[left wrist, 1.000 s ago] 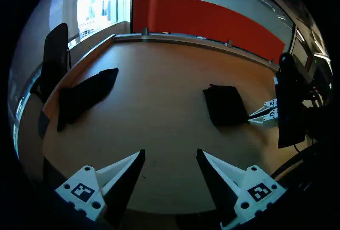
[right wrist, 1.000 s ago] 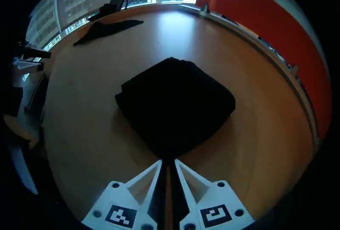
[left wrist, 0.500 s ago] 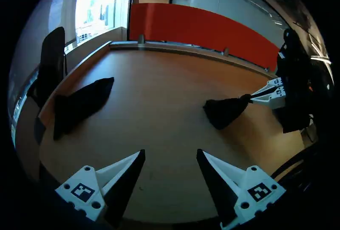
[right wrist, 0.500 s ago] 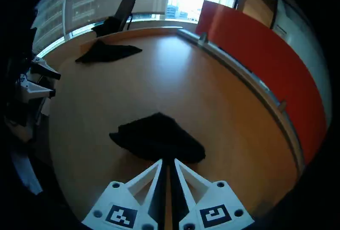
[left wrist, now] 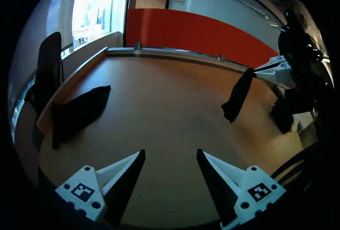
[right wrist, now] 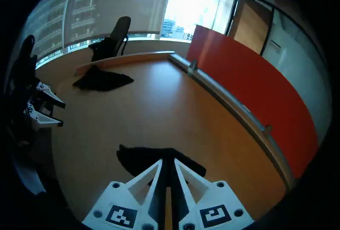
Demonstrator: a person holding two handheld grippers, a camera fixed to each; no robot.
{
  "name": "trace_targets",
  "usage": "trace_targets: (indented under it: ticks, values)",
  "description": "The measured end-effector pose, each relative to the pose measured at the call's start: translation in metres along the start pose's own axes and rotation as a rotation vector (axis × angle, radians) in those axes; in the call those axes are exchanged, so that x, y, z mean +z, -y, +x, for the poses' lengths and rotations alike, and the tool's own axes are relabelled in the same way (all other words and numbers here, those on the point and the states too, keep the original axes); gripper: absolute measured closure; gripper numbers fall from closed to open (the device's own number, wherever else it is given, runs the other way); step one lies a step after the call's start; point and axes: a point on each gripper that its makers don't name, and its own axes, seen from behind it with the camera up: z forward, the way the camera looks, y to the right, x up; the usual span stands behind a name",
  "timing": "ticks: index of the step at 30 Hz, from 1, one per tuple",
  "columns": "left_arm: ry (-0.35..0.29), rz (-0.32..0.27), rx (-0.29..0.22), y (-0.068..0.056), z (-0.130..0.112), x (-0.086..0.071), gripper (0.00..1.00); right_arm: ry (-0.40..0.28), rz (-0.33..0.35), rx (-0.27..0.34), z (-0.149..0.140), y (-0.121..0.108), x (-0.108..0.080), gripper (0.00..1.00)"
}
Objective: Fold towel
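Observation:
A black towel [left wrist: 238, 96] hangs in the air above the wooden table [left wrist: 161, 98], pinched at its top edge by my right gripper [left wrist: 255, 72], which a person in dark clothes holds at the right. In the right gripper view the towel [right wrist: 140, 161] droops just past the closed fingertips of that gripper [right wrist: 168, 162]. My left gripper [left wrist: 170, 155] stands open low over the table's near edge, with nothing between its fingers; it appears far left in the right gripper view [right wrist: 55, 109]. A second black towel [left wrist: 78, 109] lies crumpled at the table's left side.
A red partition [left wrist: 191, 30] runs along the table's far edge. A dark office chair [left wrist: 44, 72] stands beyond the left edge by the windows. The second towel [right wrist: 102, 80] and the chair [right wrist: 114, 38] lie far off in the right gripper view.
My right gripper has lifted the folded black towel off the table; it now hangs unfolded in the air. The left gripper has stayed open in place.

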Motion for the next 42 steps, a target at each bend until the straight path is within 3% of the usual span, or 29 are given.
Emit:
trace_targets:
  ticks: [9, 18, 33, 42]
  values:
    - [-0.004, -0.026, 0.009, -0.005, 0.007, 0.004, 0.11, -0.003, -0.04, 0.004, -0.001, -0.033, -0.03, 0.96]
    - [0.005, -0.042, 0.014, -0.01, 0.007, 0.006, 0.1, -0.007, -0.068, 0.045, -0.012, -0.08, -0.066, 0.96]
    - [0.007, -0.026, 0.011, -0.009, 0.012, 0.007, 0.11, 0.059, -0.15, 0.101, -0.063, -0.169, -0.12, 0.96]
    - [0.016, -0.02, 0.026, -0.013, 0.018, 0.01, 0.1, 0.123, -0.197, 0.101, -0.096, -0.214, -0.146, 0.96]
